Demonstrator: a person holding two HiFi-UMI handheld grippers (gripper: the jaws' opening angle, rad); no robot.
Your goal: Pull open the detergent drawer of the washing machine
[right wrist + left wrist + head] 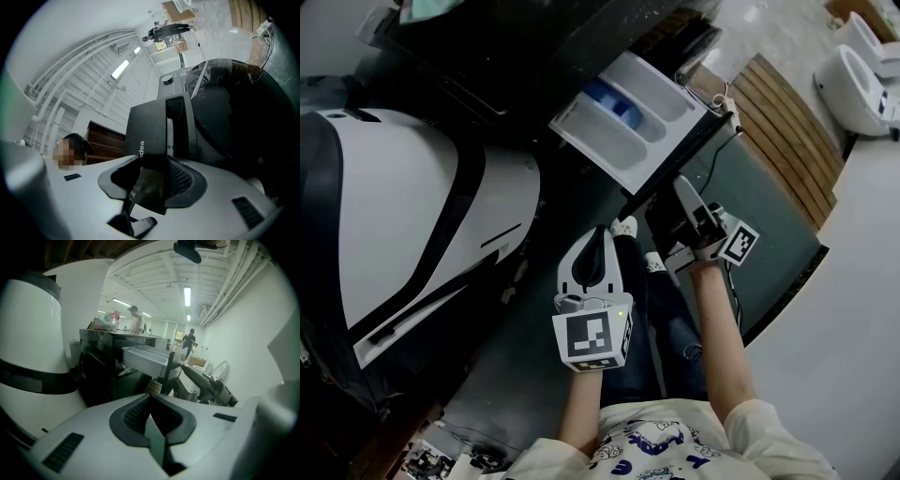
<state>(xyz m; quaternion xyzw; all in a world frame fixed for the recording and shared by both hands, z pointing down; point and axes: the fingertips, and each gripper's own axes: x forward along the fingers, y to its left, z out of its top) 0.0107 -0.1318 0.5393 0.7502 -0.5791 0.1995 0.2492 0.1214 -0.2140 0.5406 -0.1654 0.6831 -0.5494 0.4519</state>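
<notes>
The washing machine (525,47) is dark, and its detergent drawer (619,127) stands pulled far out: a white tray with a blue compartment behind a black front panel (673,173). My right gripper (680,192) reaches up to that panel from below. In the right gripper view the panel (150,136), with pale lettering on it, sits between the pads of the right gripper (152,161), which is shut on its lower edge. My left gripper (598,239) hangs lower, apart from the drawer, shut with nothing in it. The left gripper view shows the left gripper (151,398) pointing toward the drawer (145,357).
A large white and black appliance (394,206) stands at the left. The machine's round door (225,117) is beside the drawer. Wooden slats (787,131) and white fixtures (862,75) lie to the right. The person's legs (666,319) are below the grippers. People (137,322) stand far back.
</notes>
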